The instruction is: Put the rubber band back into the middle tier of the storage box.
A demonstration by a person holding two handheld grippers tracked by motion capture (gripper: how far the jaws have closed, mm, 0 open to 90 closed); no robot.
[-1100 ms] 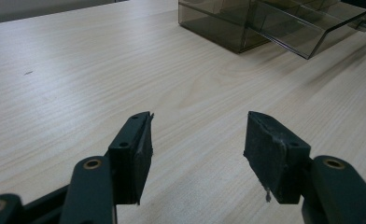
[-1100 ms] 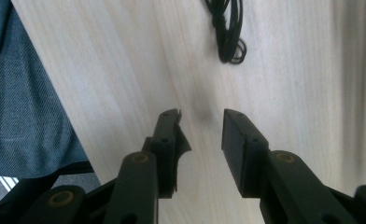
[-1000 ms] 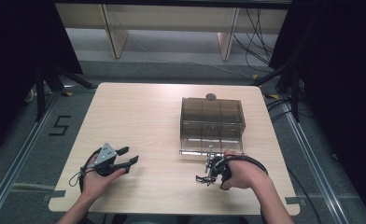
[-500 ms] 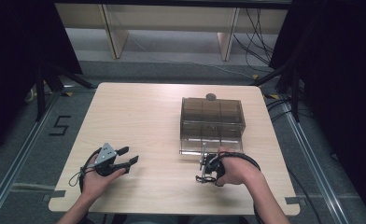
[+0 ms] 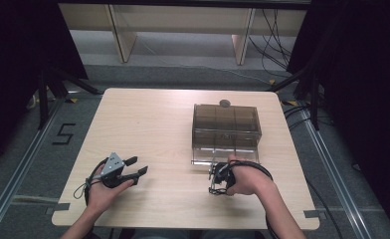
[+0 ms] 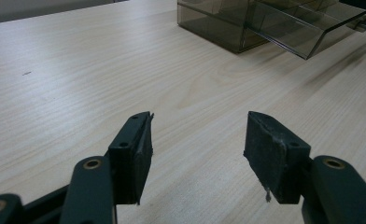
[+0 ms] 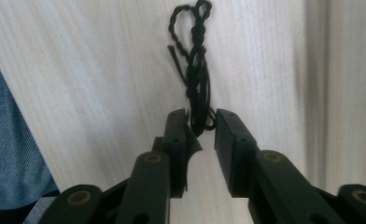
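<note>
The right gripper (image 7: pixel 202 123) has just been closing; a black cord (image 7: pixel 197 70) is lying between its narrowed jaws, near the box (image 5: pixel 226 127). The left gripper (image 6: pixel 197 140) is gaping empty, well left of the box.

Thin black braided cord (image 7: pixel 196 70), knotted and twisted into small loops at its far end, lying loose on the pale wood-grain counter (image 7: pixel 102 70). It runs straight from 12 o'clock down toward 6 o'clock in the right gripper view, with a short stray end sticking out at about 10 o'clock partway along. The near end sits in the narrow gap between two black fingers (image 7: pixel 176 135); cannot tell if they pinch it. From the high view it lies near the counter's front edge, at 6 o'clock from the smoky transparent plastic compartment box (image 5: pixel 226 127), close beside the box's front lip.
</note>
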